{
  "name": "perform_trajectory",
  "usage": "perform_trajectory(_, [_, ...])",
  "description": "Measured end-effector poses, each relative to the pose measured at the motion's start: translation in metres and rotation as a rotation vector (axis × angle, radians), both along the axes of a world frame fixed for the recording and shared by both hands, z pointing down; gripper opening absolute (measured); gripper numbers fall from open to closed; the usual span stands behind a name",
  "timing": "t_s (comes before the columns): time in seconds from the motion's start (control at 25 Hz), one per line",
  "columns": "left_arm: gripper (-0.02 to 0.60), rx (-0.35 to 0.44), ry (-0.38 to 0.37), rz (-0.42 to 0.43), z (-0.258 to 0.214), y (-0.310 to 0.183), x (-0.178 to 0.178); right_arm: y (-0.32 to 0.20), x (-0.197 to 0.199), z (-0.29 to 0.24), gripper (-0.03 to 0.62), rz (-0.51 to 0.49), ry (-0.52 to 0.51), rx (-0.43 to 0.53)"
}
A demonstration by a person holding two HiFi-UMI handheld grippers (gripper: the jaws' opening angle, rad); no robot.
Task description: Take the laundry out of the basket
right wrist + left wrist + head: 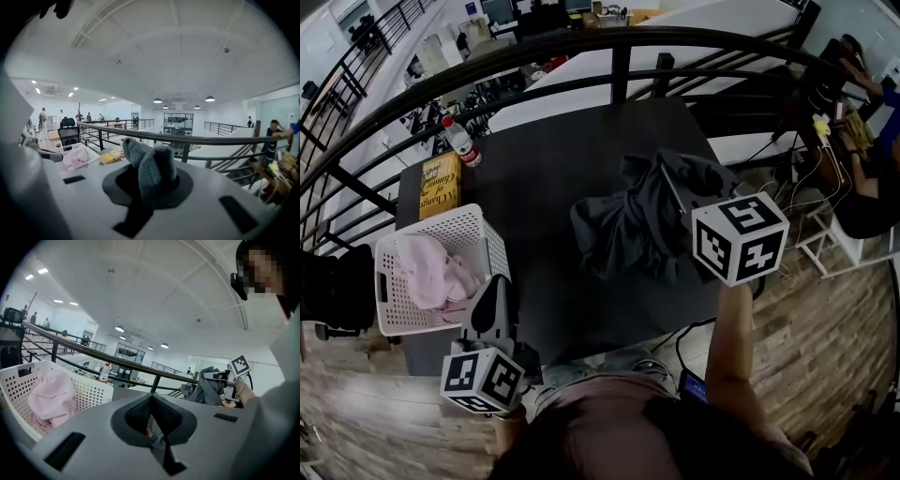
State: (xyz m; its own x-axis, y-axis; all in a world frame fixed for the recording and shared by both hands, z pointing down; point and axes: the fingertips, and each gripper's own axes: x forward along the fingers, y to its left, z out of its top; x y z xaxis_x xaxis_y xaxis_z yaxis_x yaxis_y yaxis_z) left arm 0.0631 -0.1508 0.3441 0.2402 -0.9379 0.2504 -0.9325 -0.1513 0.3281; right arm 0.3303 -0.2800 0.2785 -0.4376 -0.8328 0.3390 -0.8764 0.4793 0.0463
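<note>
A white laundry basket (492,246) stands at the dark table's near left corner with pink laundry (431,272) inside. My left gripper (492,292) hovers just off the basket's near right corner, its jaws together with nothing between them. In the left gripper view the basket (91,391) and pink laundry (51,399) lie to its left. My right gripper (673,189) is shut on a dark grey garment (628,225), which hangs bunched over the middle of the table. A fold of that garment (154,171) sticks up from between the right jaws.
A plastic bottle (461,141) and a yellow book (441,185) lie at the table's far left, beyond the basket. A black railing (619,47) curves behind the table. To the right are a white stand, cables and a seated person (867,202).
</note>
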Motion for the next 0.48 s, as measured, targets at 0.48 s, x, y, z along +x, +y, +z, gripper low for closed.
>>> perform_trajectory(0.48, [-0.002,-0.019,-0.005,0.030,0.012,-0.003,0.013,0.000,0.011,0.052,0.048,0.047,-0.055,-0.058])
